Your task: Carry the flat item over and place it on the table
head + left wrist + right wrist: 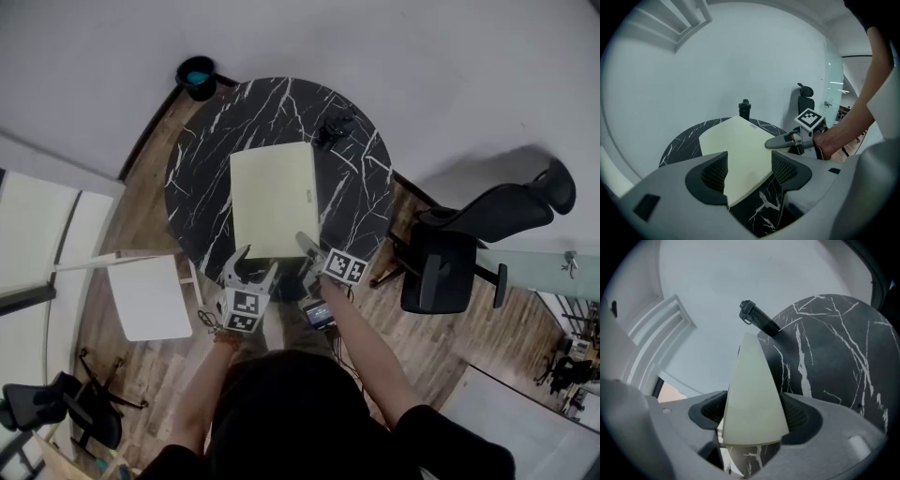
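2 grippers meet at the near edge of the round marble table (202, 141), both with jaws spread. The pale flat board (275, 199) lies on the table, reaching almost to that near edge. The right gripper (307, 246) straddles the board's near right corner without pinching it, and the left gripper (249, 270) faces its near left corner. The board looks thin, stiff, light and smooth, so probably slippery. Paired holds at the near corners should suit it best.

Bare desk (200, 178) left and right of pale sheet (275, 197); dark object (336, 125) blocking upper-right rim; office chair (450, 267) crowding right side.
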`<state>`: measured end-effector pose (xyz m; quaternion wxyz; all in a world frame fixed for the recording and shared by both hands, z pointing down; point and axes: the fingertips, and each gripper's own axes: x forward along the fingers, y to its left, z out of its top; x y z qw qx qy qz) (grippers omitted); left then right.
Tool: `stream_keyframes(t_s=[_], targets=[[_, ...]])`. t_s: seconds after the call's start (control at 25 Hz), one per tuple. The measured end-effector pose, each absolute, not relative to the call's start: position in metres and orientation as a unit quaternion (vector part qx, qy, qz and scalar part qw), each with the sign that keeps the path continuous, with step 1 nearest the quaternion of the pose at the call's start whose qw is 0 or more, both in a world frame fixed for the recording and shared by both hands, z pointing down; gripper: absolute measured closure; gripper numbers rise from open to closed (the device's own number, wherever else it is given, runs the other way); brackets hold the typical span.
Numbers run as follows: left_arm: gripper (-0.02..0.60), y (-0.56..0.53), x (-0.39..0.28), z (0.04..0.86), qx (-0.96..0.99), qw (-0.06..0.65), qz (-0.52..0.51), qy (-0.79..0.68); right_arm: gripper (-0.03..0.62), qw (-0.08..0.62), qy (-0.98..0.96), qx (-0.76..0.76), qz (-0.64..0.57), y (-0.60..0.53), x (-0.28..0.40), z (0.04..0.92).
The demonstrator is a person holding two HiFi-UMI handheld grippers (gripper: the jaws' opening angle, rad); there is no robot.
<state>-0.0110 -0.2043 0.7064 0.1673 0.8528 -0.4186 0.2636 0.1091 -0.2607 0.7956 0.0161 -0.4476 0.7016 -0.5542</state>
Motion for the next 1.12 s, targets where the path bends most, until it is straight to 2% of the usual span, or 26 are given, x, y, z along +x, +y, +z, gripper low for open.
stream_keyframes(t_s=[0.28,0.44,0.48,0.52,0.56,1.12], targets=[[0.295,-0.206,-0.062,0.791,0.781,0.299,0.271,-0.476,0.243,-0.049,0.729,-0.47,-0.496,-0.259,0.113,0.793],[0.294,-0.207,-0.073,0.815,0.762,0.328,0.287,-0.479,0.241,-0.115,0.745,-0.466,-0.463,-0.25,0.116,0.801],[0.295,-0.209,-0.075,0.818,0.759,0.334,0.287,-0.479,0.255,-0.146,0.753,-0.464,-0.444,-0.247,0.117,0.805],[0.295,-0.211,-0.076,0.821,0.757,0.339,0.287,-0.479,0.314,-0.173,0.761,-0.457,-0.426,-0.243,0.117,0.807],[0.293,-0.212,-0.077,0.823,0.757,0.342,0.287,-0.477,0.328,-0.186,0.768,-0.448,-0.419,-0.239,0.115,0.809],[0.295,-0.209,-0.074,0.823,0.772,0.383,0.261,-0.435,0.33,-0.214,0.762,-0.41,-0.453,-0.22,0.114,0.822]])
